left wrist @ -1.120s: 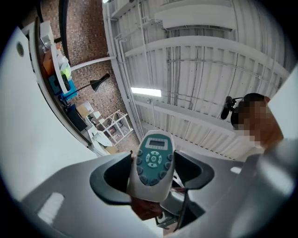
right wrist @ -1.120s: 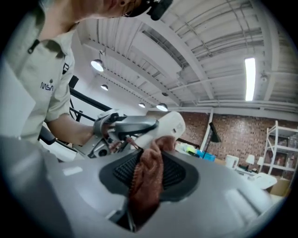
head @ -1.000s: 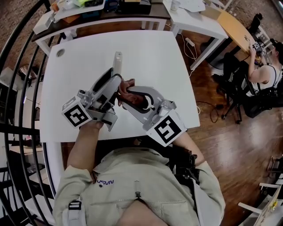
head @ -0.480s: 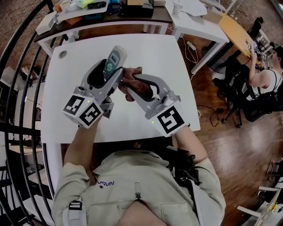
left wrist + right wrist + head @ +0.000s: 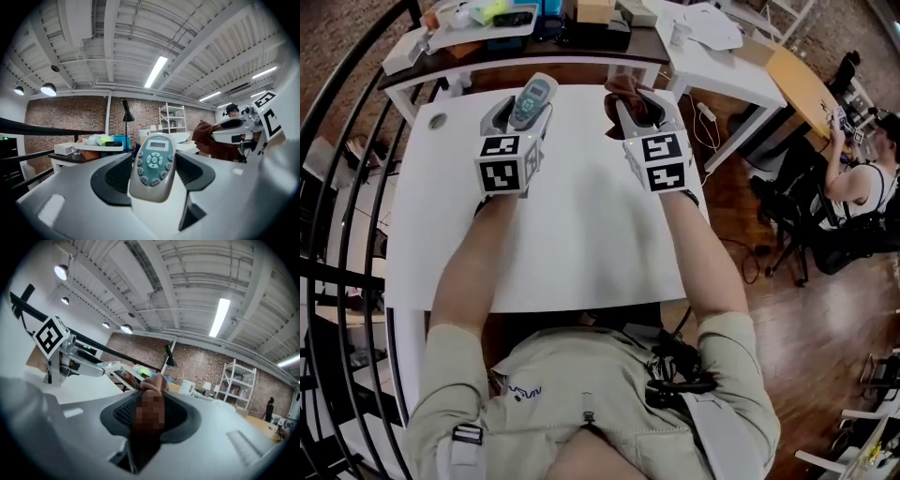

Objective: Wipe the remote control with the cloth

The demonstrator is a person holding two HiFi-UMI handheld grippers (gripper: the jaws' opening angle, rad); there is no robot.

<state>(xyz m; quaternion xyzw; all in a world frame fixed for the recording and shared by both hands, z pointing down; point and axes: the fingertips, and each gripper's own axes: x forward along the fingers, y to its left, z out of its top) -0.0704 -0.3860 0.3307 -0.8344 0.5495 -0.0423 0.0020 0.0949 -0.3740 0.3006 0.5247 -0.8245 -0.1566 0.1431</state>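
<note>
Head view, upper middle: we see the left gripper (image 5: 525, 105) clamped on the remote control (image 5: 532, 94), buttons up. Right of it, the right gripper (image 5: 637, 103) pinches the brown cloth (image 5: 625, 88).

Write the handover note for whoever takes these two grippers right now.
Left gripper: shut on the remote control, which lies along the jaws with its buttons and display facing up.
Right gripper: shut on the brown cloth, bunched between the jaws.
Position: both are held side by side and apart over the far edge of the white table. The cloth is not touching the remote.
Done: both things are picked up. How much wiping is done cannot be told.
Left: bring the cloth to the remote and wipe it.
</note>
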